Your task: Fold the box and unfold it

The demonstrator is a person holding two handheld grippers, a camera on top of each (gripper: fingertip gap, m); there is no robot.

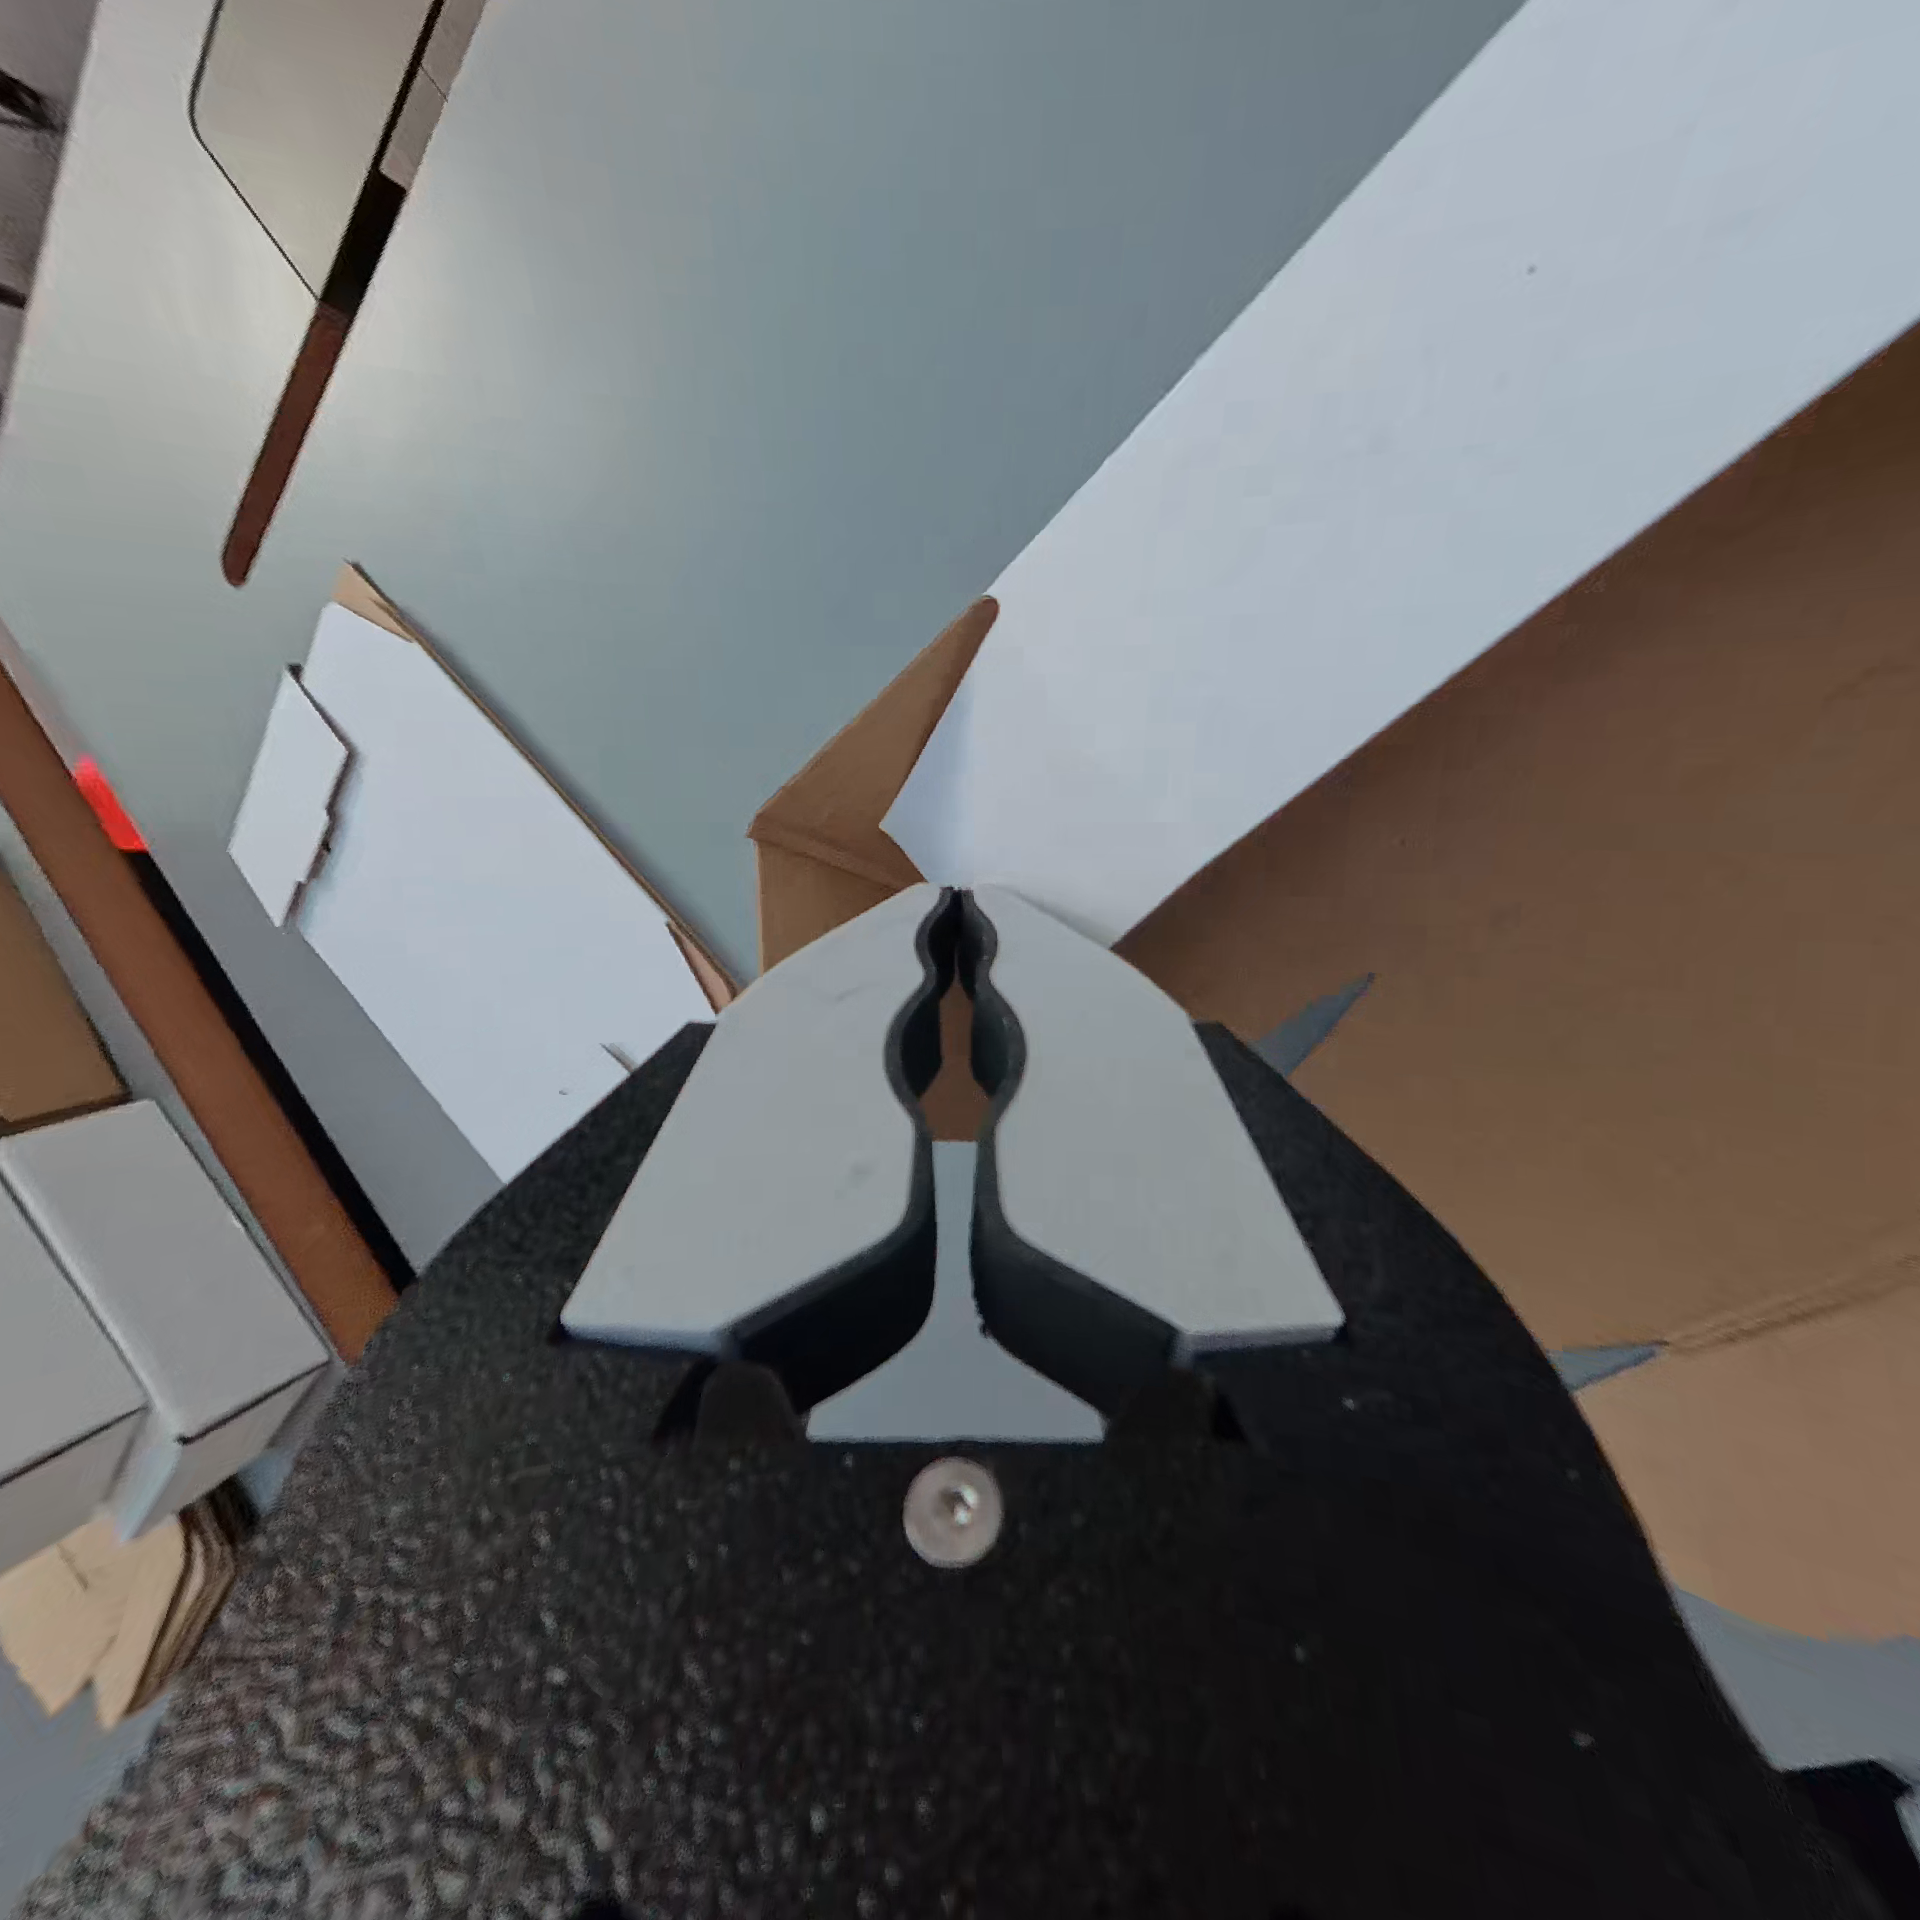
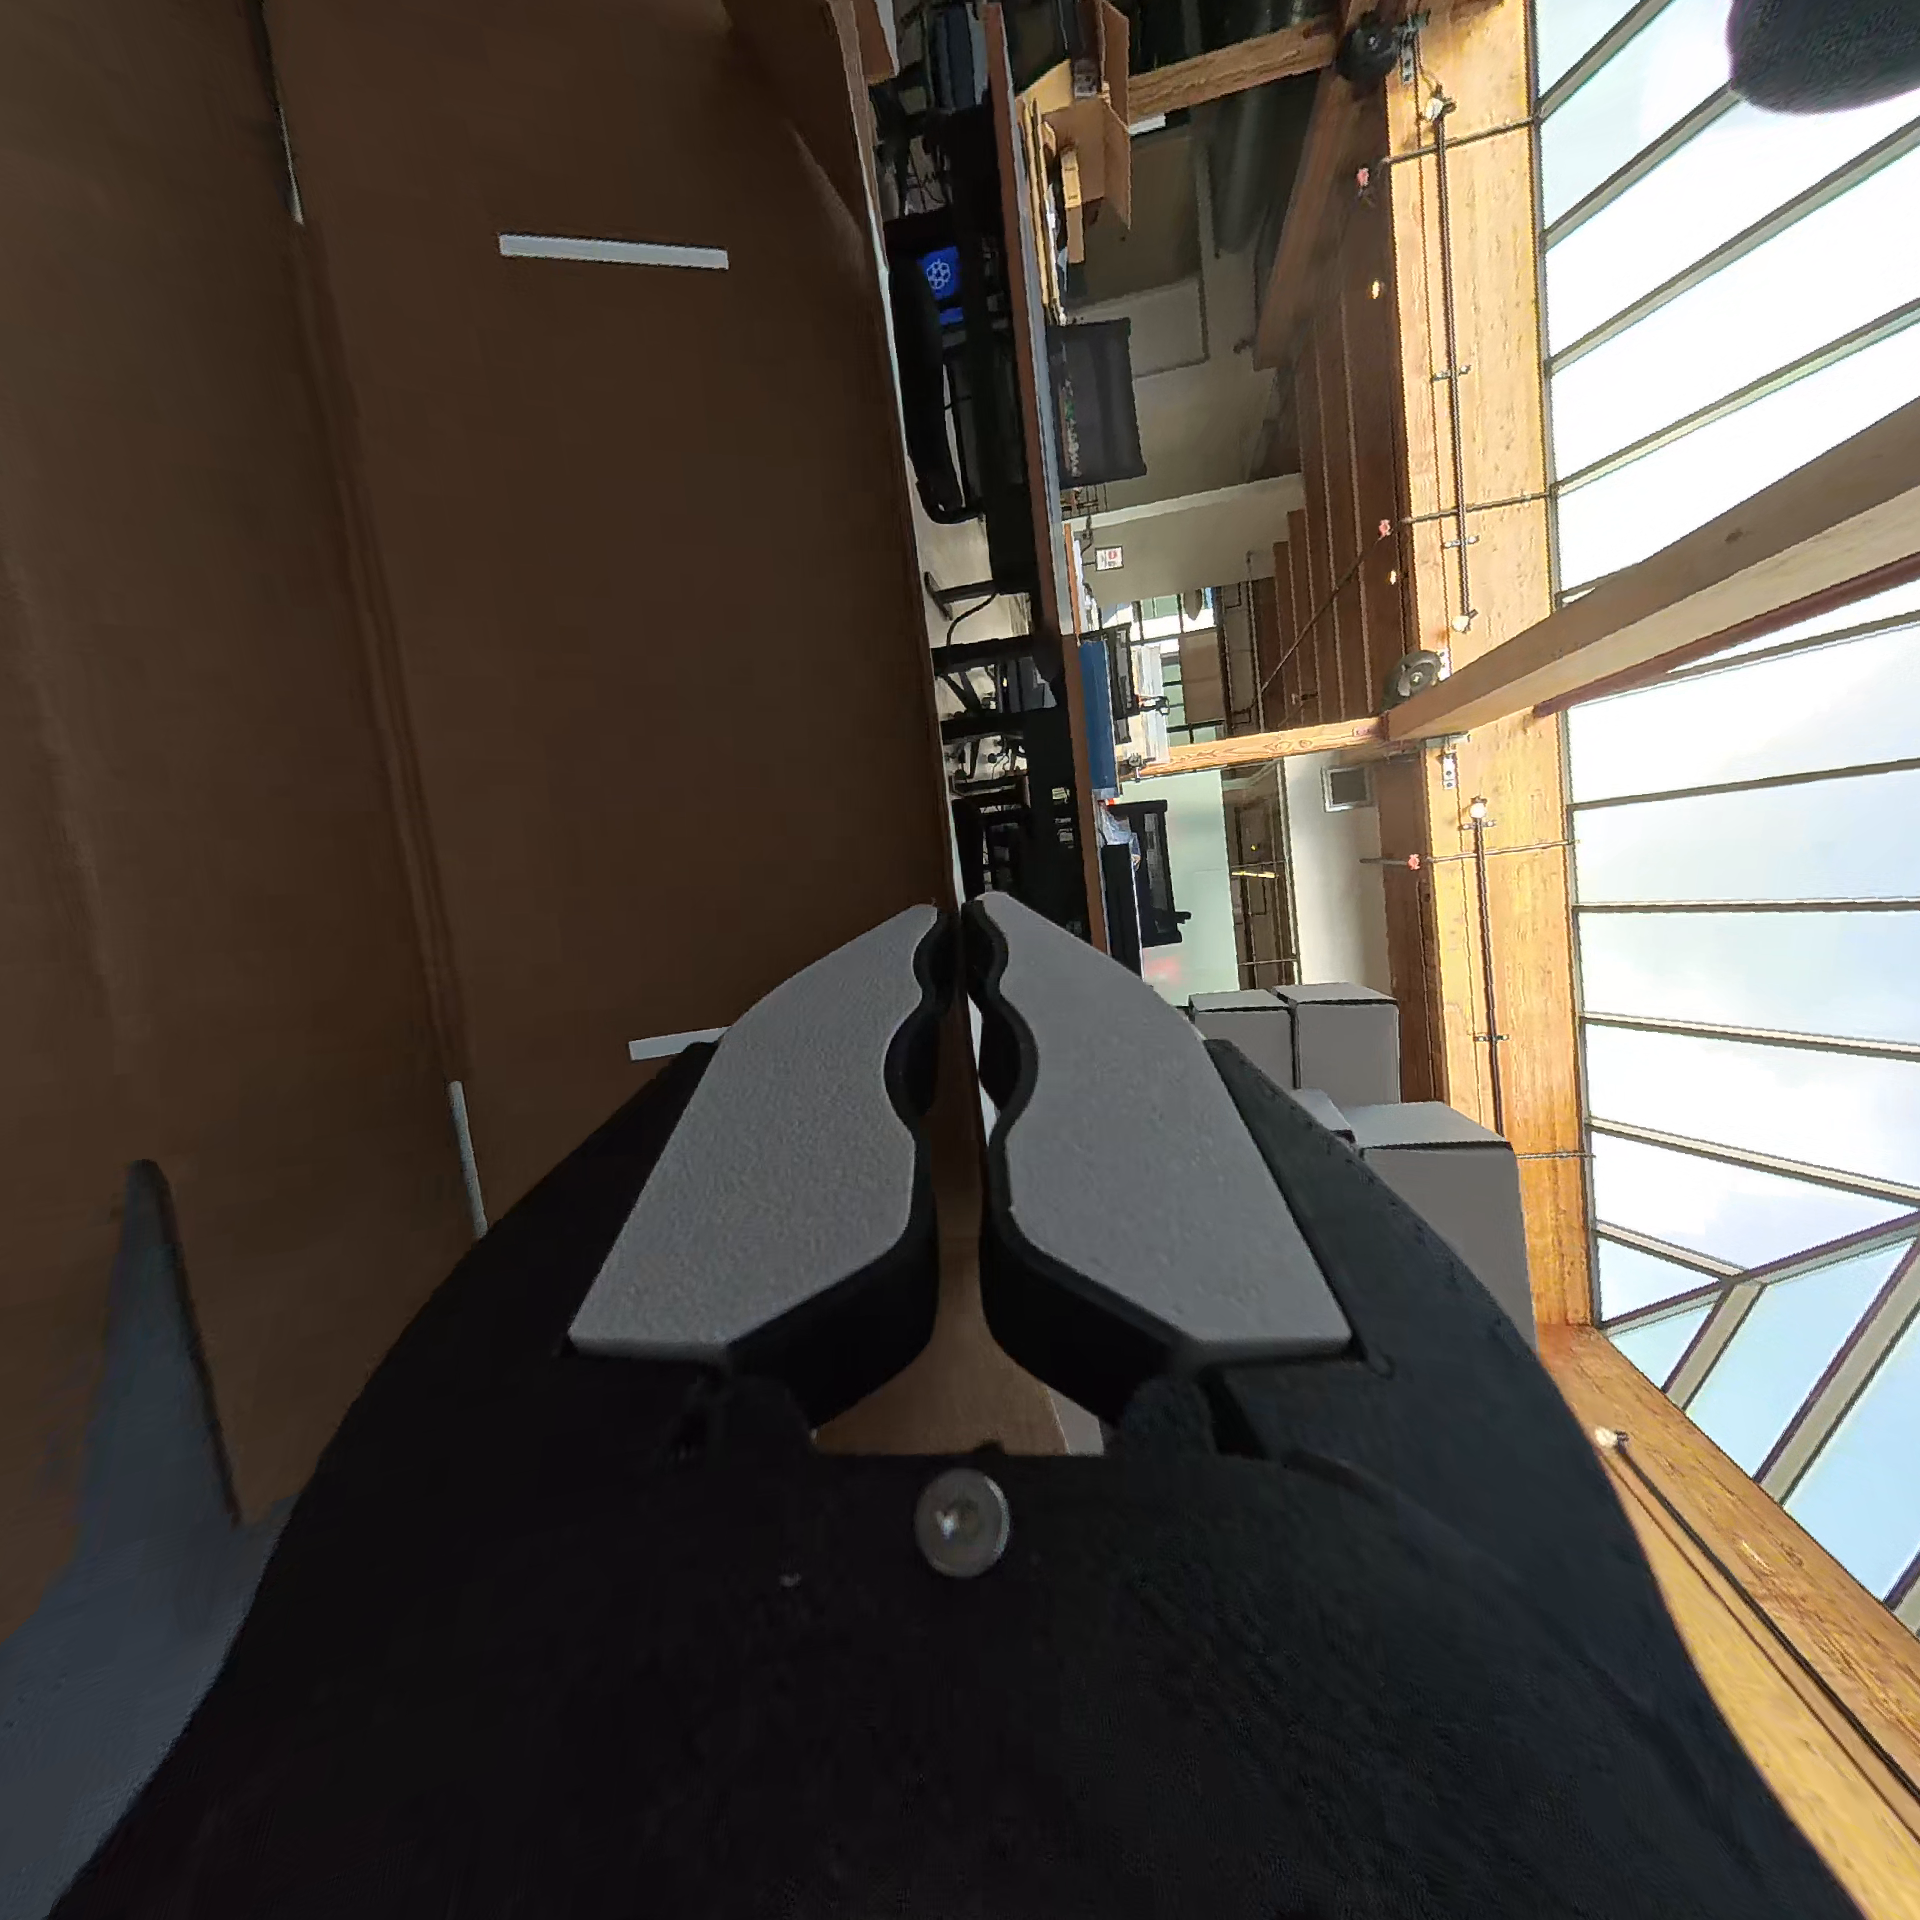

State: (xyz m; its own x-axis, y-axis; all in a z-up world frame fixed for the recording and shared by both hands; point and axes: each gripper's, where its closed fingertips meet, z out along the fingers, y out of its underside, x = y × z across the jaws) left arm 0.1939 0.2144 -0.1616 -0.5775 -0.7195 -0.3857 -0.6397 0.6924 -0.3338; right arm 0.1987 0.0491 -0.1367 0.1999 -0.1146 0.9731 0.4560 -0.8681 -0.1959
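The box is a large sheet of cardboard, white outside [image 1: 1351,499] and brown inside [image 1: 1579,987], partly opened over the grey table [image 1: 727,312]. In the left wrist view, my left gripper [image 1: 958,902] is shut, its tips pinching the box at a corner where the white panel meets the brown inside. In the right wrist view, which is rolled sideways, the box's brown inner panel [image 2: 499,644] fills the left half. My right gripper [image 2: 958,916] is shut on that panel's edge, which runs between the fingers.
A second flat white cardboard blank [image 1: 457,894] lies on the table left of the box. Folded white boxes [image 1: 135,1309] and a stack of flat cardboard [image 1: 104,1631] sit at the left. More white boxes [image 2: 1444,1195] stand by large windows [image 2: 1745,727].
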